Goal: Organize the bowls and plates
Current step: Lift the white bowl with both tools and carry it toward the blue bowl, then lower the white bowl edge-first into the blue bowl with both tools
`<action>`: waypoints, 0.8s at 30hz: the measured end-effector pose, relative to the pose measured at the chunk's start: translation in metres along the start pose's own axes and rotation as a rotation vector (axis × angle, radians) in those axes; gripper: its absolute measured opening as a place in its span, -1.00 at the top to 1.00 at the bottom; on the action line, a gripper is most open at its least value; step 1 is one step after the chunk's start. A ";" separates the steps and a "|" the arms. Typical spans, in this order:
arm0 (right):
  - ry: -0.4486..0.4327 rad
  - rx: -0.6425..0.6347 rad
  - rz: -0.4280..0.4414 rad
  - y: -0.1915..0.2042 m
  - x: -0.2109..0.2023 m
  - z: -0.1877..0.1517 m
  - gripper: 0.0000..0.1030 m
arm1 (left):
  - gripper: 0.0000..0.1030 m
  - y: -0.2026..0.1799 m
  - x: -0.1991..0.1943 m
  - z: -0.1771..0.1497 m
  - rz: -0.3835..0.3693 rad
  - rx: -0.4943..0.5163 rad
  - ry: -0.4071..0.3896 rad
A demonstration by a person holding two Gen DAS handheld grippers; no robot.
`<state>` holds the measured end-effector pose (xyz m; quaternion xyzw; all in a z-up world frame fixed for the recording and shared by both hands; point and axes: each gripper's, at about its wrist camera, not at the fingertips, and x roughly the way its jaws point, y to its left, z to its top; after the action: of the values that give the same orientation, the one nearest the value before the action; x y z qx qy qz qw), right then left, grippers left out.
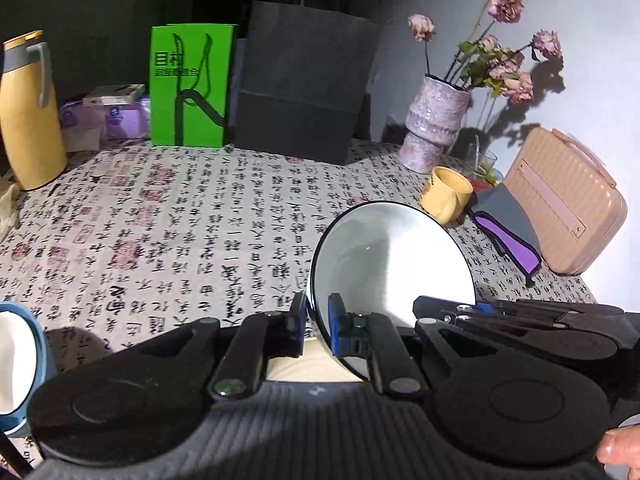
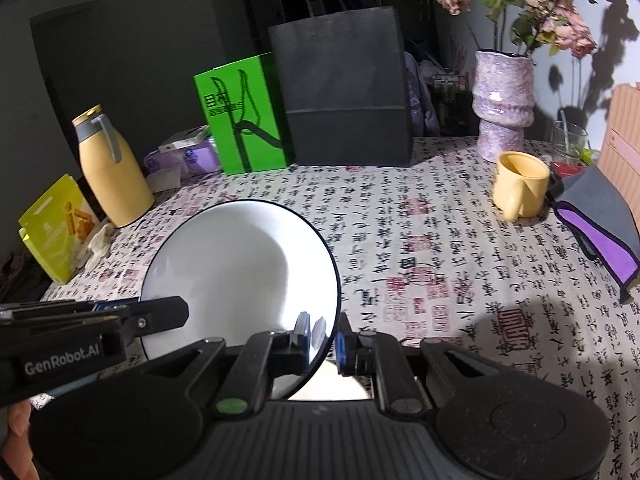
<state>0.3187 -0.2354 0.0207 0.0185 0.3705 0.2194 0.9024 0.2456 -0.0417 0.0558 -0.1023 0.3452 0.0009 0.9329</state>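
A white plate with a thin black rim (image 1: 394,264) is held up over the calligraphy tablecloth by both grippers. My left gripper (image 1: 318,322) is shut on its left rim, one blue pad on each face. My right gripper (image 2: 324,338) is shut on the right rim of the same plate (image 2: 240,268). Each gripper shows in the other's view: the right one (image 1: 520,316) at the plate's far side, the left one (image 2: 92,320) at the lower left. A blue bowl with a white inside (image 1: 18,364) sits at the left edge of the left wrist view.
Along the back stand a yellow flask (image 2: 110,168), a green bag (image 2: 244,116), a black paper bag (image 2: 344,88) and a purple vase of dried roses (image 2: 504,104). A yellow mug (image 2: 518,186), a grey-purple pouch (image 2: 600,232) and a pink case (image 1: 568,204) occupy the right.
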 end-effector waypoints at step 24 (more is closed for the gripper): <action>0.022 -0.085 0.084 0.094 0.014 -0.010 0.76 | 0.77 0.084 -0.049 -0.016 0.070 -0.105 -0.062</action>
<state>0.2849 -0.1465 0.0229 -0.0069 0.3697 0.2730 0.8881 0.1918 0.0408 0.0594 -0.1388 0.3192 0.0548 0.9359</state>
